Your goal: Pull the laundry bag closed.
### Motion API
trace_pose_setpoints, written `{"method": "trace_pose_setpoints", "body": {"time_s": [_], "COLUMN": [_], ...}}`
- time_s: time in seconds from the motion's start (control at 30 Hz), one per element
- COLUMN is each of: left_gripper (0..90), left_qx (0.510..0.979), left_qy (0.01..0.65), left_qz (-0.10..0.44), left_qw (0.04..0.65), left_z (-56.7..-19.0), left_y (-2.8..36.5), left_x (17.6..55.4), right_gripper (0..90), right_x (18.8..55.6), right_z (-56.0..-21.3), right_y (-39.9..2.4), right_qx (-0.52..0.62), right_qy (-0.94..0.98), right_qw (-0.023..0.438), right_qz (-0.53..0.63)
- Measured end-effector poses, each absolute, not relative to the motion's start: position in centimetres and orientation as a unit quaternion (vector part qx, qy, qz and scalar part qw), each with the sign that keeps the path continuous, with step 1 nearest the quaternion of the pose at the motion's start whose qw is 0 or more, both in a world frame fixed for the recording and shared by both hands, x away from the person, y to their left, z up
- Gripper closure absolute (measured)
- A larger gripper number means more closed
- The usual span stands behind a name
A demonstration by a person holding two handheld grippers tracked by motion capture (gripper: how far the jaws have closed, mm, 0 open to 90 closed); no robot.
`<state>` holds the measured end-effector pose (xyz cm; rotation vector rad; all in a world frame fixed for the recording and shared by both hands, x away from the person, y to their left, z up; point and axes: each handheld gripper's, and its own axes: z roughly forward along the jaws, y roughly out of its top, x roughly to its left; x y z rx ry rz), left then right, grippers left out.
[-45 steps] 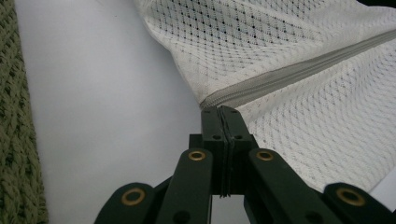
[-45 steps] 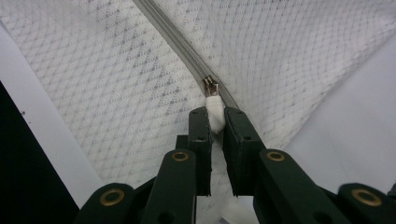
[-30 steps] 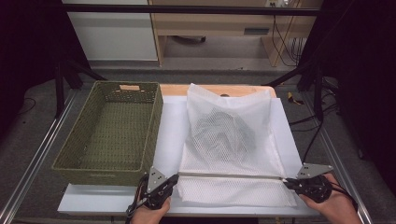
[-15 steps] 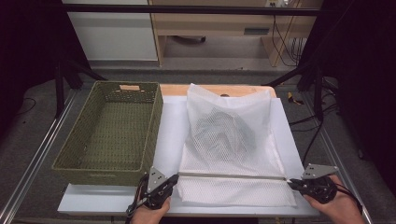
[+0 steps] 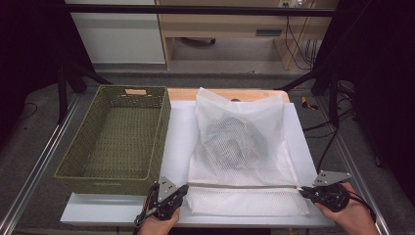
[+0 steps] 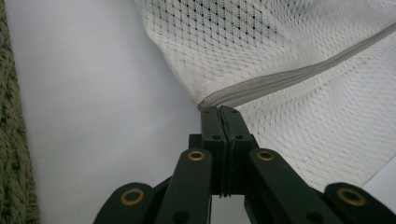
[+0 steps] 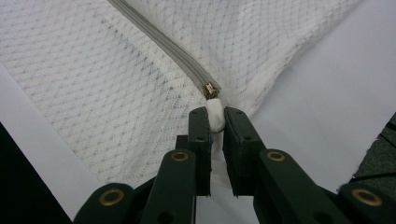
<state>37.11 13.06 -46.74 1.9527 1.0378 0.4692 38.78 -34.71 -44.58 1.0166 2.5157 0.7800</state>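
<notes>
Mesh bag pulled taut by its zipper ends

Left gripper [image 6: 220, 111] clenched on one zipper [image 6: 299, 74] end, right gripper [image 7: 215, 116] pinching the other; mesh bag [image 5: 240, 142] lies on the white surface [image 5: 178, 132] beside the basket [image 5: 117, 137]. Next, probably, working the zipper open.

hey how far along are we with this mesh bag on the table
Done: the zipper looks shut along its length, with dark clothing inside the mesh bag. In hand: the left gripper pinches the zipper's end, and the right gripper clamps the bag's corner beside the slider, stretching the zipper taut. Left, probably: moving the bag into the green basket.
</notes>
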Motion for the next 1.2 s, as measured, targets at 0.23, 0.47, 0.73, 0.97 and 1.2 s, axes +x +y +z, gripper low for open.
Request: {"method": "trace_pose_setpoints", "body": {"time_s": [0.23,0.47,0.73,0.97,1.2], "left_gripper": [89.7,89.5,88.5,82.4,70.8], "left_qx": [0.787,0.795,0.798,0.794,0.79], "left_qy": [0.414,0.406,0.402,0.398,0.393], "left_qz": [0.185,0.187,0.191,0.197,0.208], "left_qw": [0.418,0.41,0.407,0.416,0.423], "left_z": [-47.1,-47.3,-47.4,-47.2,-47.0], "left_y": [12.8,12.6,12.5,12.4,12.1], "left_x": [37.3,37.5,37.5,37.4,37.4], "right_gripper": [81.4,81.3,81.6,77.7,71.0], "right_x": [38.9,39.2,39.7,39.8,39.9], "right_z": [-44.6,-44.6,-44.6,-44.6,-44.5], "right_y": [-34.5,-33.9,-32.9,-32.5,-32.4], "right_qx": [0.359,0.362,0.362,0.36,0.365], "right_qy": [0.878,0.874,0.872,0.871,0.867], "right_qw": [0.159,0.157,0.15,0.152,0.152], "right_qz": [0.274,0.284,0.293,0.299,0.304]}}
